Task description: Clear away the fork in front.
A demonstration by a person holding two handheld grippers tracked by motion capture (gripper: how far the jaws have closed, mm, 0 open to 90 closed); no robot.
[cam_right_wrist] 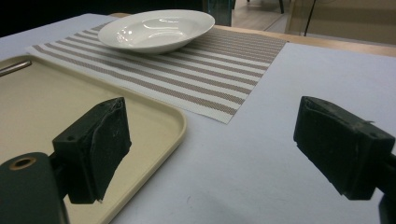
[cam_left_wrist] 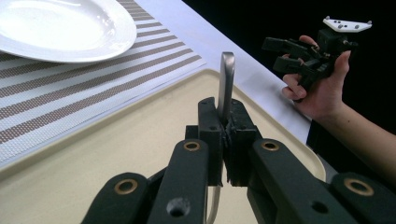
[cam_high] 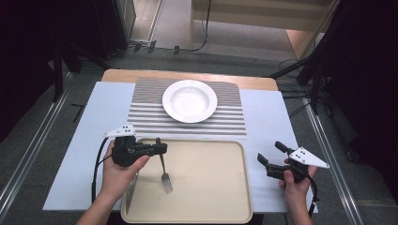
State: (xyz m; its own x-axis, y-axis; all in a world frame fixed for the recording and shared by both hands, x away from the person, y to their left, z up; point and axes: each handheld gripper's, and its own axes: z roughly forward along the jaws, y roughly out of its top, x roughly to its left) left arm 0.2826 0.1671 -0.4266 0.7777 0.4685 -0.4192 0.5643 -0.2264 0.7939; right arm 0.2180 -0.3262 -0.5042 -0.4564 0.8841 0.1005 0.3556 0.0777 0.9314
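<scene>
I am holding a fork (cam_high: 164, 169) in my left gripper (cam_high: 158, 148), its jaws pinching the handle near its end. The fork is hanging over the left part of a beige tray (cam_high: 211, 187), tines pointing down toward me and seemingly touching or just above the tray floor; I cannot tell which. Its long axis is running from the jaws back toward my side of the table. Ahead of the tray, a striped placemat (cam_high: 225, 117) is lying with a white plate (cam_high: 189, 100) on it, so the fork's likely way is forward, over the tray's far rim. Bare mat is showing on either side of the plate. My right gripper (cam_high: 270, 155) is hovering over the white table cover (cam_high: 267, 117) just right of the tray, jaws spread and holding nothing, well apart from the fork.
</scene>
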